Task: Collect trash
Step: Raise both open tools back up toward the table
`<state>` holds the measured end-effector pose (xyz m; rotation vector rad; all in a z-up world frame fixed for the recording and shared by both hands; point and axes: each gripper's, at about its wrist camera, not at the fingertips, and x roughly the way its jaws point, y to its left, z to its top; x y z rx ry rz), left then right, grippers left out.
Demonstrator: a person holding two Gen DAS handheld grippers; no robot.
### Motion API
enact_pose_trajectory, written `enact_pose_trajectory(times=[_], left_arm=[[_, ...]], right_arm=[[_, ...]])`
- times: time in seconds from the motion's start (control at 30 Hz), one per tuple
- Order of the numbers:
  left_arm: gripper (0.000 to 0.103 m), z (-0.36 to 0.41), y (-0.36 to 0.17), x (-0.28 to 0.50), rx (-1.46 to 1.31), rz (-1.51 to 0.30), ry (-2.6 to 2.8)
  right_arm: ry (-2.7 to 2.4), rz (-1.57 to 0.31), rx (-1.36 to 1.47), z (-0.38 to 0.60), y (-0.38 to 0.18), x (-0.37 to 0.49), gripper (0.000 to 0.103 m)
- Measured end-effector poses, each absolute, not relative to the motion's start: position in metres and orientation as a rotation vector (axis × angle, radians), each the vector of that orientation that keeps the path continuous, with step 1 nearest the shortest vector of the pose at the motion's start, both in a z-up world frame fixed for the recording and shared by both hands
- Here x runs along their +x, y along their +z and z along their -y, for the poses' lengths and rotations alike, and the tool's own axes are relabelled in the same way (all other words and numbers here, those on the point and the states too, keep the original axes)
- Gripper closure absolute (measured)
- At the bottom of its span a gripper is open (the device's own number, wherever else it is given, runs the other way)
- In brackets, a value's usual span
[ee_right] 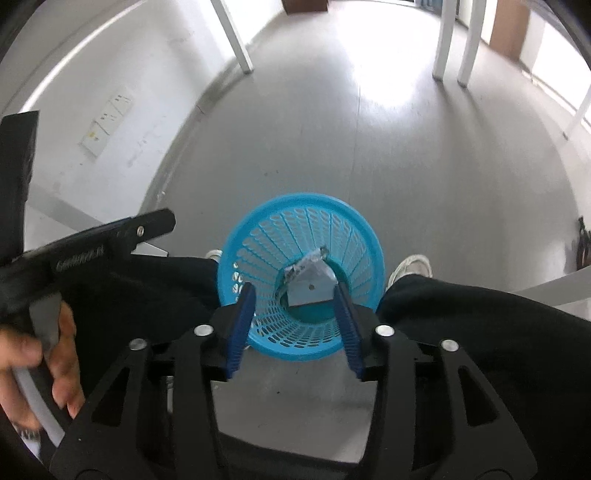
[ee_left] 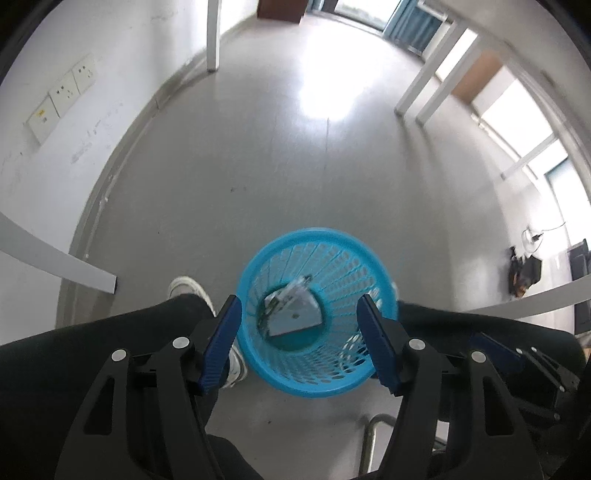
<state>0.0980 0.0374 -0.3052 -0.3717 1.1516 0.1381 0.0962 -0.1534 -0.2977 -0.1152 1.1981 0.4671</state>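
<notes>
A blue mesh trash basket stands on the grey floor between the person's feet; it also shows in the right wrist view. Inside it lies trash: a grey-white flat piece with crumpled wrapper, seen too in the right wrist view. My left gripper is open and empty, held above the basket mouth. My right gripper is open and empty, also above the basket. The left gripper's body shows at the left of the right wrist view, held by a hand.
The person's black trouser legs and white shoes flank the basket. White table legs stand at the back, more at the right. A white wall with sockets runs along the left. A metal chair frame is below.
</notes>
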Motion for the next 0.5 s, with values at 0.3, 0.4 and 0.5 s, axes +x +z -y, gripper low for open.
enact_pose_trajectory(times=[0.3,0.4,0.5], left_arm=[[0.031,-0.013,-0.269,0.063,-0.307,-1.08,0.089],[0.03,-0.009,-0.254,0.046,-0.301,-1.076,0.055],[0.026,-0.004,-0.233,0.031,-0.242,-1.048,0.041]], right_arm=[[0.435,-1.047,-0.125,0.178,-0.248,0.055,0.04],[0.445,-1.007,-0.081,0.197,-0.231,0.041,0.034],[0.458,-0.979,-0.052,0.211,-0.217,0.028,0.032]])
